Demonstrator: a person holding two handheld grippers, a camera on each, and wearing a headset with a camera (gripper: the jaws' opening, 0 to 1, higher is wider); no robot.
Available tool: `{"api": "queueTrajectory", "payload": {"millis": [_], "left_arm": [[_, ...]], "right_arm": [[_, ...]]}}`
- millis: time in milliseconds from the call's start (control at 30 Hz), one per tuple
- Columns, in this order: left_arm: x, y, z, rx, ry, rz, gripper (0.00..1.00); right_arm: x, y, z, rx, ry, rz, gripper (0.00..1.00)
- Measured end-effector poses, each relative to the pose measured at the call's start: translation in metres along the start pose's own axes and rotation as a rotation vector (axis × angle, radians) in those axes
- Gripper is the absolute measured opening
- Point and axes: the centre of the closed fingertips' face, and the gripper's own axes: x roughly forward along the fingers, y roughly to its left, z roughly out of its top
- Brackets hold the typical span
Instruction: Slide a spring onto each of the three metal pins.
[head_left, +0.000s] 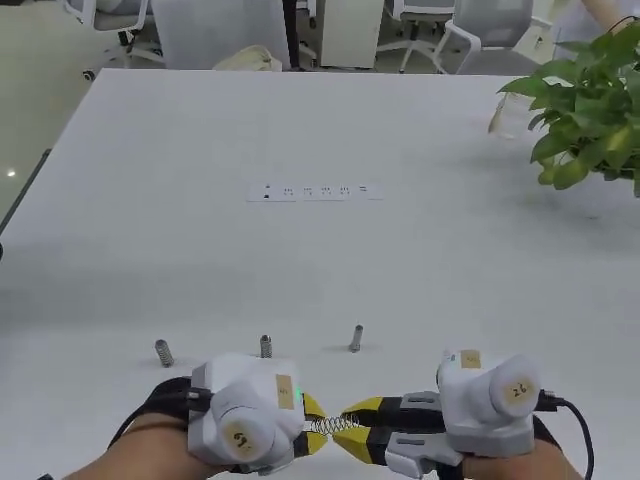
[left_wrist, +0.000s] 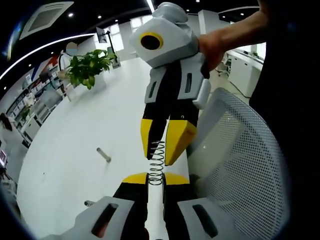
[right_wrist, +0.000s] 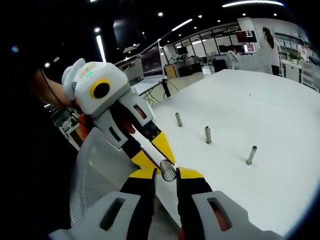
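1. Two grippers meet tip to tip near the front edge of the white bench (head_left: 320, 270): the left gripper (left_wrist: 156, 178) and the right gripper (right_wrist: 166, 174).
2. One spring (left_wrist: 156, 161) stretches between them, off the bench. The left gripper's jaws are clamped on one end and the right gripper's jaws on the other.
3. Three metal pins stand upright in a row just beyond the grippers: the left pin (head_left: 164, 352), the middle pin (head_left: 265, 346) and the right pin (head_left: 356, 338).
4. The middle pin carries one seated spring (right_wrist: 208, 135). The right pin looks bare. The left pin looks ribbed in the head view, but it is too small to be sure.
5. One socket strip (head_left: 315, 190) lies mid-bench, and one potted plant (head_left: 590, 100) stands at the far right.
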Motion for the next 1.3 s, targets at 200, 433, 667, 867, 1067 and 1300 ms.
{"api": "queueTrajectory", "payload": {"millis": [200, 433, 667, 867, 1067, 1300], "left_arm": [[0.005, -0.001, 0.004, -0.001, -0.009, -0.008, 0.02], [0.005, -0.003, 0.004, 0.003, -0.011, -0.014, 0.02], [0.006, -0.005, 0.004, -0.018, -0.023, -0.019, 0.02], [0.007, -0.003, 0.002, -0.045, -0.029, -0.005, 0.05], [0.002, -0.002, -0.007, -0.100, -0.035, 0.003, 0.09], [-0.006, 0.006, -0.013, -0.181, -0.058, 0.039, 0.12]], "right_arm": [[0.006, 0.002, 0.000, -0.060, 0.052, 0.014, 0.12], [0.005, 0.001, -0.002, -0.088, 0.082, 0.026, 0.09], [0.005, 0.002, -0.005, -0.119, 0.111, 0.032, 0.09], [0.003, -0.003, -0.005, -0.131, 0.120, 0.020, 0.09], [-0.006, -0.012, -0.004, -0.124, 0.115, -0.002, 0.09], [-0.014, -0.026, -0.006, -0.109, 0.112, -0.037, 0.09]]}}
